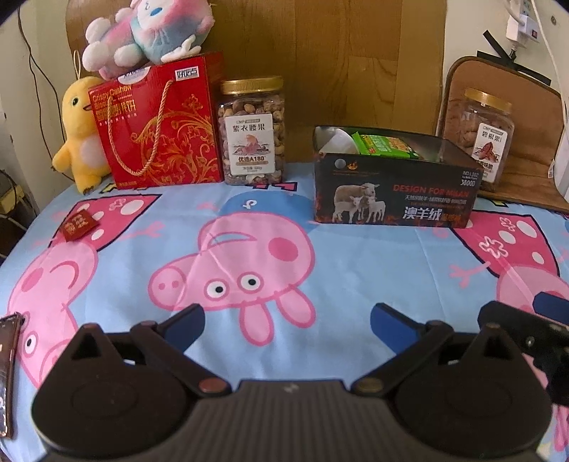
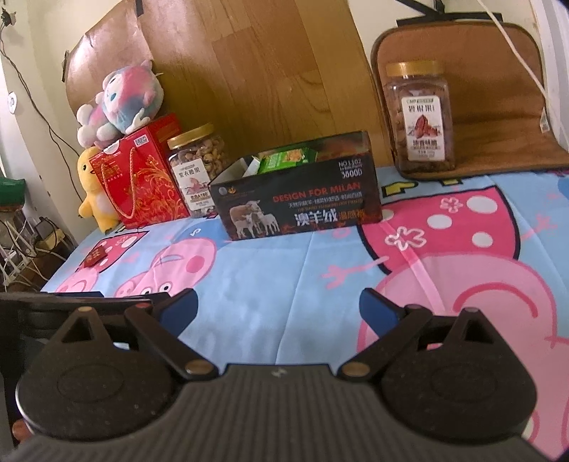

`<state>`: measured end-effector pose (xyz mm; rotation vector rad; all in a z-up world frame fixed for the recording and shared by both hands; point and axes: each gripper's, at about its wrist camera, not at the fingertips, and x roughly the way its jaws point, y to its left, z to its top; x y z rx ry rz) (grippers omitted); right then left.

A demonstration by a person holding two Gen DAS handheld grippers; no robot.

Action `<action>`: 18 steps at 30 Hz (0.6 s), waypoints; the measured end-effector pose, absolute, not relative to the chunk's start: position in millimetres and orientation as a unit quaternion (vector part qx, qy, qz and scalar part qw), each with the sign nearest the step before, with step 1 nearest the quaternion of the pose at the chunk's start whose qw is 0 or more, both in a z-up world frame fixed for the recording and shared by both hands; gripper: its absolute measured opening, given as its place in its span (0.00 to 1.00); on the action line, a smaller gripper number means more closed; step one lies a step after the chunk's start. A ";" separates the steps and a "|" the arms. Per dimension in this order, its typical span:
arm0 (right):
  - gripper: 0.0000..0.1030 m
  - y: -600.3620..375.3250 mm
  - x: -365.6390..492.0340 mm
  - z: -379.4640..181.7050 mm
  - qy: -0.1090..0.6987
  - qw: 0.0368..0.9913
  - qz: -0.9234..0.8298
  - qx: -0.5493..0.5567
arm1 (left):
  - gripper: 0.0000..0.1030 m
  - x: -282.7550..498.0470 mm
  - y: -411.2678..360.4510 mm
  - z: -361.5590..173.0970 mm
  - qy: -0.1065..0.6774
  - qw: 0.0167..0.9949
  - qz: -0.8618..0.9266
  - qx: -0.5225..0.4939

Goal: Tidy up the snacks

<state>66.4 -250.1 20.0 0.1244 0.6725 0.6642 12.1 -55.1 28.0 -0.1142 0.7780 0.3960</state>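
Observation:
An open black box (image 1: 394, 188) (image 2: 298, 202) printed with sheep stands on the cartoon cloth and holds a green snack packet (image 1: 387, 144) (image 2: 288, 158). A small red packet (image 1: 79, 225) (image 2: 96, 256) lies on the cloth at the left. A dark wrapper (image 1: 9, 369) pokes in at the left edge of the left wrist view. My left gripper (image 1: 287, 318) hovers open and empty above the cloth, well short of the box. My right gripper (image 2: 278, 307) is open too, with nothing between its fingers. It sits beside the left gripper, whose body shows at the right wrist view's left edge.
A red gift box (image 1: 160, 124) (image 2: 138, 177) with a plush toy (image 1: 149, 32) on top, a yellow plush duck (image 1: 80, 131) and a nut jar (image 1: 253, 131) (image 2: 197, 174) line the back. Another jar (image 1: 478, 137) (image 2: 421, 117) stands on a brown cushion (image 2: 498, 99).

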 end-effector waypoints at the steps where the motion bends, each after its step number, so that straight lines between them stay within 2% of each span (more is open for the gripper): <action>1: 0.96 -249.2 65.9 19.8 0.324 0.889 0.319 0.057 | 1.00 11.7 -55.3 27.5 0.376 0.905 0.192 -0.053; 18: 0.96 -247.0 60.4 25.6 0.311 0.894 0.318 0.054 | 1.00 5.3 -55.7 34.8 0.359 0.912 0.191 -0.049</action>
